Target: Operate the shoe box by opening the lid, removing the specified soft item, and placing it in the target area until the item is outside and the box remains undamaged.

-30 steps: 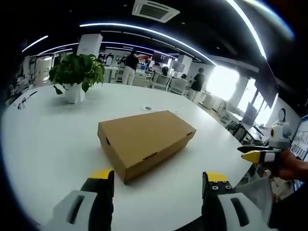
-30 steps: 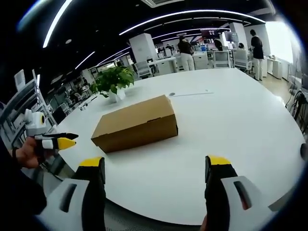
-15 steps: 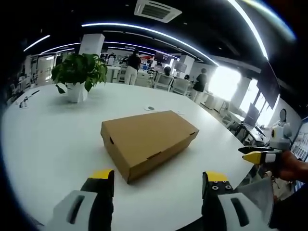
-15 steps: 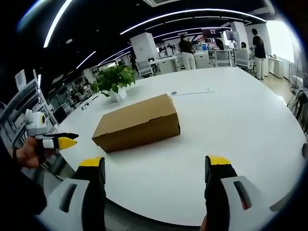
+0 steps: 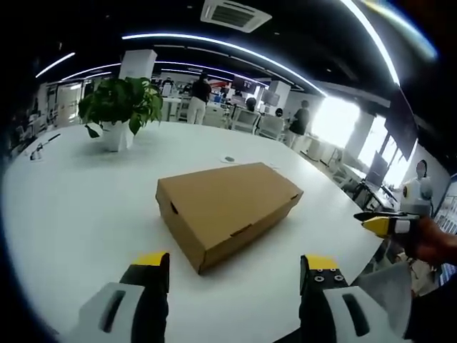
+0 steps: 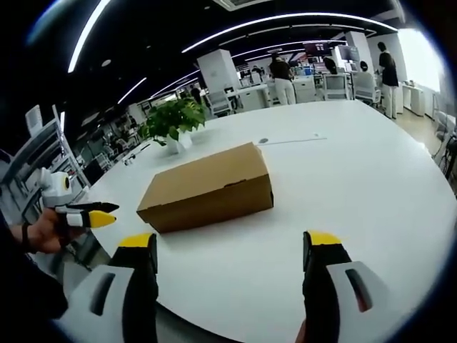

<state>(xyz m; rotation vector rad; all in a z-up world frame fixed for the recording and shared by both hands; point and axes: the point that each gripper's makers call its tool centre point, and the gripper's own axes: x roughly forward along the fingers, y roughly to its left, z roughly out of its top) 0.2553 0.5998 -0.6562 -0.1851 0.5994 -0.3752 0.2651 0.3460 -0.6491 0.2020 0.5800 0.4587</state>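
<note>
A wide white table point(image 5: 64, 200) carries a brown cardboard shoe box point(image 5: 227, 209), which lies near the table's middle with its lid point(image 5: 228, 189) down and shut. In the right gripper view the same shoe box point(image 6: 207, 189) sits ahead of the jaws with one long side wall facing the camera.

A potted plant point(image 5: 120, 113) in a white pot stands on the table well beyond the box; it also appears in the right gripper view point(image 6: 173, 121), off past the box's far left corner. A small dark round object point(image 5: 228, 159) rests on the table just behind the box, too small to identify. An open office with desks, chairs and several standing people lies behind the table, and strip lights run across the dark ceiling. Between either gripper and the box there is bare table.

The left gripper point(image 5: 234, 270) has its yellow-tipped jaws spread wide, holding and touching nothing, short of the box's near corner. The right gripper point(image 6: 227, 249) is likewise wide apart and empty, above the table's near edge. At the edge of each view a hand holds the other gripper, whose yellow tips appear close together, though that may be the angle.
</note>
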